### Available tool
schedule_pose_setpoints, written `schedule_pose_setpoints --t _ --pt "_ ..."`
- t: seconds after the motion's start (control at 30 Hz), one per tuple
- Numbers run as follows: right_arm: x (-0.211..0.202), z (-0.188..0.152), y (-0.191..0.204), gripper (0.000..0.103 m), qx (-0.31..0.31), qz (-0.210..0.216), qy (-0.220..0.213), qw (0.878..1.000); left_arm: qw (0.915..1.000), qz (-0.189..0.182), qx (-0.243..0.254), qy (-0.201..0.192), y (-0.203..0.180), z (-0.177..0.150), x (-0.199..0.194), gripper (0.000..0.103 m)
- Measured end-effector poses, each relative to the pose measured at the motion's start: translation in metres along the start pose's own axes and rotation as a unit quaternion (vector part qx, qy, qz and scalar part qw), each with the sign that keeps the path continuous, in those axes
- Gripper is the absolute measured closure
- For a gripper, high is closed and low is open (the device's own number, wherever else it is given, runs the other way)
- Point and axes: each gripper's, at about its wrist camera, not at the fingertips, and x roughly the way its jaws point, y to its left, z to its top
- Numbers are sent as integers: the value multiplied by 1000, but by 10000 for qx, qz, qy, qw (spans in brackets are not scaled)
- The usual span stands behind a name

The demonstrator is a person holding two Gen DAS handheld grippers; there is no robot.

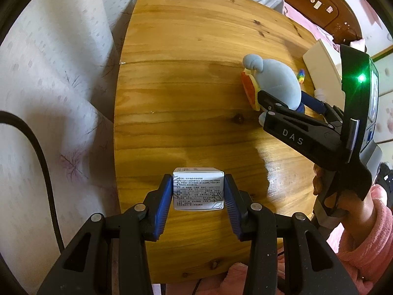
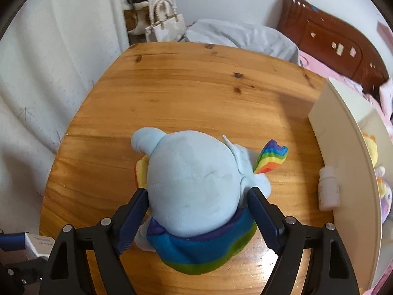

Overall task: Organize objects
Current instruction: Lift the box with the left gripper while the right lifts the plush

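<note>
My left gripper (image 1: 198,189) is shut on a small white box (image 1: 198,188) with printed text, held over the wooden table (image 1: 186,78) near its front edge. My right gripper (image 2: 196,204) has its jaws closed around a light-blue plush toy (image 2: 194,179) with a rainbow tail and a blue-green collar; the toy lies on the table. In the left wrist view the plush (image 1: 277,81) lies at the right with the right gripper (image 1: 264,109) on it. The box corner (image 2: 39,244) shows at the lower left of the right wrist view.
A white storage bin (image 2: 343,132) stands at the table's right edge with yellow and purple plush toys (image 2: 375,162) inside. A small white bottle (image 2: 328,188) lies against its wall. A bed and a brown headboard (image 2: 339,39) are behind; a curtain hangs at the left.
</note>
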Motion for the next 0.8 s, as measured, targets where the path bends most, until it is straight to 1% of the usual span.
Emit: schedule_pose_setpoints --t 0.13,0.23,0.47,0.67,0.8 --pt "1 0 5 20 -121 -16 75 9999 10000 22 -62 -9 2 -2 -1 58" --pt "-1 -1 9 28 -255 -2 45 9997 10000 26 -79 -48 3 -5 -4 58" --pt "-3 1 14 33 -423 8 97 9991 9998 77 -68 -148 4 -10 -10 58" --pt "-7 2 10 34 -189 88 241 9995 9996 65 5 -267 4 -12 -21 58" --pt "-17 -1 2 34 49 259 352 9990 9996 -59 -6 -262 3 -7 -30 58"
